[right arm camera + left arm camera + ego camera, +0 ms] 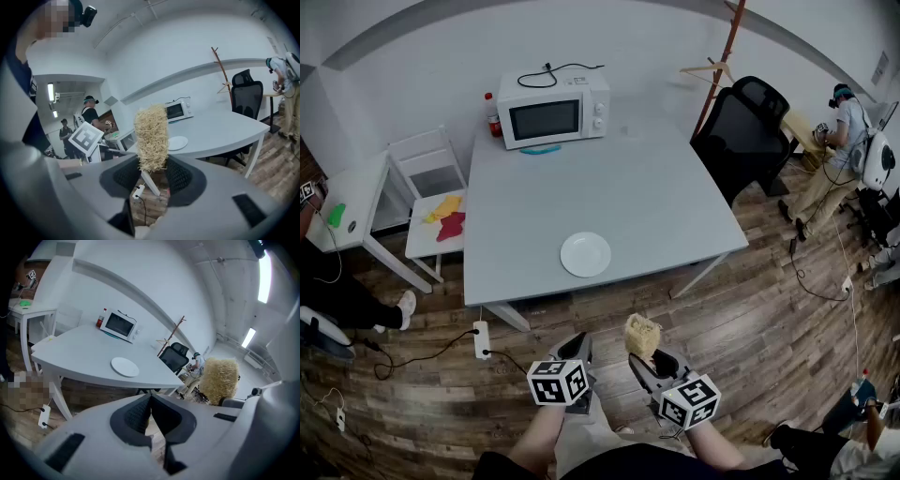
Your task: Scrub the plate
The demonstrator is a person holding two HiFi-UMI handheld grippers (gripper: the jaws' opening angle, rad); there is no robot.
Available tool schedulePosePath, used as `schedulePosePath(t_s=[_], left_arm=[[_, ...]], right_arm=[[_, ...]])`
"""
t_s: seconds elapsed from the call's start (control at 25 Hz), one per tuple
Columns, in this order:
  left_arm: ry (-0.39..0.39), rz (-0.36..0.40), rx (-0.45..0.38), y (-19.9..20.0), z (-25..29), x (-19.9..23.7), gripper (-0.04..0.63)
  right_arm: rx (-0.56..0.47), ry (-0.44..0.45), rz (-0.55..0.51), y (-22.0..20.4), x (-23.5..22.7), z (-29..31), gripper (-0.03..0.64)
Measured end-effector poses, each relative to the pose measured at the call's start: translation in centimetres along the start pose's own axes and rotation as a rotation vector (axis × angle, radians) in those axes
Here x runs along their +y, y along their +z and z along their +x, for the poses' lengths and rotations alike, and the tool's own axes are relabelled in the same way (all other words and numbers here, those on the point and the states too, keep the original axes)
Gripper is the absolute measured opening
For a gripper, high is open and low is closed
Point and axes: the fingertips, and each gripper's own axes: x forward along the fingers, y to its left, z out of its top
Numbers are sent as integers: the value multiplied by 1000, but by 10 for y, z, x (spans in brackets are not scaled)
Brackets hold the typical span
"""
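While clamping the right claw (pixel 153 174) on the lower end of the scrubber (pixel 151 138), keep most of that bristly block standing free above the pads (pixel 182 176), ready to meet the dish. Coarse, straw-coloured, fibrous, roughly oblong; probably light and springy, so press down and work in small circles instead of swiping once. Left claw (pixel 151 411): shut tight on nothing, ribbed black pads together; likely better used to pin the rim, given a smooth dish on a smooth top and the probable sliding. Both held low before the body, short of the near edge of the worktop (pixel 628 187), well apart from the plate (pixel 585 254). Carry them forward over that edge first. Plate: round, white, shallow, apparently glazed, lying flat and alone near the front of the pale grey, matt worktop. Farther back, a boxy white microwave (pixel 555 110) by the far edge.
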Motion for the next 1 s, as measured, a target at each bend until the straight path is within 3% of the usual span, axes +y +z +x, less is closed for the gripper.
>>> schedulePosePath(t_s=[0.28, 0.4, 0.64, 1.0], left_arm=[[55, -67, -44, -89, -76, -90, 18], [85, -40, -29, -119, -110, -104, 18], [129, -41, -63, -140, -153, -117, 18], [132, -27, -97, -138, -162, -124, 18]], right_arm=[[-12, 59, 2, -51, 12, -100, 161], [-11, 71, 20, -66, 22, -128, 161], [-31, 102, -8, -76, 41, -161, 161], [-55, 87, 1, -77, 42, -177, 161]])
